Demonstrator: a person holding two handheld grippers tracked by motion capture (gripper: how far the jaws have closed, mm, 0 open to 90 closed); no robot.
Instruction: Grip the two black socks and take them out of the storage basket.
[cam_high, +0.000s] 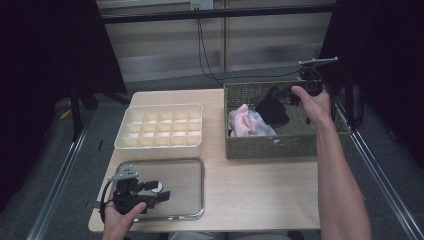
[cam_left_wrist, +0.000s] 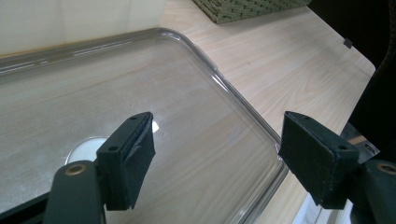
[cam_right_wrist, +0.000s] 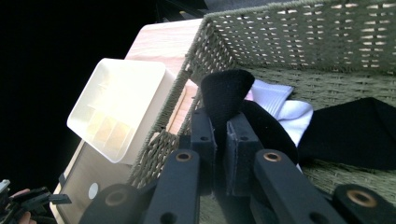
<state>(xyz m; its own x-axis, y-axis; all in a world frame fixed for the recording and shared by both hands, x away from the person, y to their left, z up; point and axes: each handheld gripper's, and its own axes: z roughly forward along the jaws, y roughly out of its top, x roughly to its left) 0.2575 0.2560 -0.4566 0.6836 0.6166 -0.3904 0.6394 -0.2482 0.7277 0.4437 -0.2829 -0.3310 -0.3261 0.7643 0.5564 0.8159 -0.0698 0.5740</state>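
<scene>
The right gripper (cam_high: 287, 95) has its jaws clamped on a black fabric piece (cam_high: 272, 107), holding it above the olive woven basket (cam_high: 270, 147), probably to carry it out. The left gripper (cam_high: 162, 195) waits over the clear plastic tray (cam_high: 192, 167) on the worktop, jaws apart and empty, likely ready to receive it.

Staged recording bench in a lab or studio; small wooden counter (cam_high: 260, 180) framed by black curtains (cam_high: 45, 60) and metal floor rails (cam_high: 60, 185); cables (cam_high: 205, 55) hang from a wall socket (cam_high: 201, 5) over plain panelling. Sorting props only: wicker basket (cam_high: 270, 147), compartment tray (cam_high: 160, 145), clear lid (cam_high: 192, 212).
</scene>
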